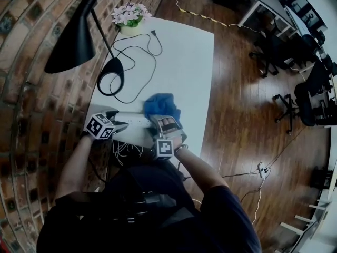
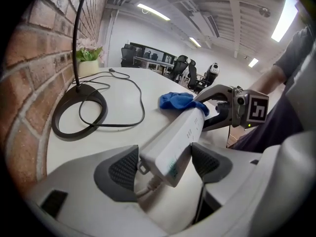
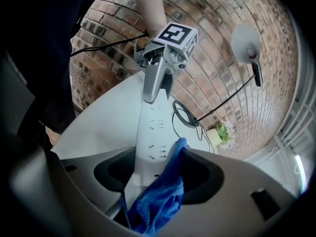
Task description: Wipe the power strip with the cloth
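Power strip (image 1: 134, 122) at table's (image 1: 189, 62) near edge, cloth (image 1: 160, 104) touching

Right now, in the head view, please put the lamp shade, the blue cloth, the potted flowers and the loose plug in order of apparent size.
1. lamp shade, though it is nearest the camera.
2. blue cloth and potted flowers: about alike, not ranked.
3. plug.
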`<state>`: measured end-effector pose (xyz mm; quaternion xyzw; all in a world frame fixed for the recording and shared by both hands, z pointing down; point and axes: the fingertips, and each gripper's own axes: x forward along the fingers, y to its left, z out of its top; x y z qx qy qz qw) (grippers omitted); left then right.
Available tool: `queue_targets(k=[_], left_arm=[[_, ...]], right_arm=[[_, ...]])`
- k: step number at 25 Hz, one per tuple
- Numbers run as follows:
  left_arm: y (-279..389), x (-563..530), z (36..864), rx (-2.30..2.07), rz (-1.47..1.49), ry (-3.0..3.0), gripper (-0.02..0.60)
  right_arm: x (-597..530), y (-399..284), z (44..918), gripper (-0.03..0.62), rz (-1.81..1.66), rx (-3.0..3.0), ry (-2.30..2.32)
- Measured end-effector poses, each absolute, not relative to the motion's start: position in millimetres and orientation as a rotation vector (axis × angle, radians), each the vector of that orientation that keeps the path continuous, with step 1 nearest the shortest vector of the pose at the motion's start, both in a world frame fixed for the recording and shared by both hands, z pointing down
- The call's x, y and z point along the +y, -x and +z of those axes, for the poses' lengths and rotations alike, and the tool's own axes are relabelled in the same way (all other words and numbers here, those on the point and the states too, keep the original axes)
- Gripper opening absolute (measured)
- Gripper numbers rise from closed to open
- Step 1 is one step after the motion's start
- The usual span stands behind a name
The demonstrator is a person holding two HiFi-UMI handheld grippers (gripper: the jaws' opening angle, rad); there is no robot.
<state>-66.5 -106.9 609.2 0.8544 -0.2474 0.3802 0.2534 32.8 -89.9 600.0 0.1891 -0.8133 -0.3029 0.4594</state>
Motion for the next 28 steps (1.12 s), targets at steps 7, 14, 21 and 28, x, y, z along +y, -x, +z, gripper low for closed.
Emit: queue_targets(k=[7, 14, 21, 28], left_arm=[[66, -104, 605, -0.778, 1.074, -2.418, 0.357], [68, -100, 608, -0.796, 1.118, -2.423, 0.354], [68, -97, 612, -0.787, 1.163, -2.437, 0.350], [59, -82, 610, -0.749, 1.191, -2.446, 0.338]], right_arm=[[-83, -36, 596, 0.266, -0.716, -2.033, -0.460], [-80, -42, 598, 0.281, -0.640, -2.047, -0.486], [-73, -44, 604, 0.302, -0.576, -2.066, -0.515], [-57, -55, 587, 0.302, -0.322, -2.191, -0.574]])
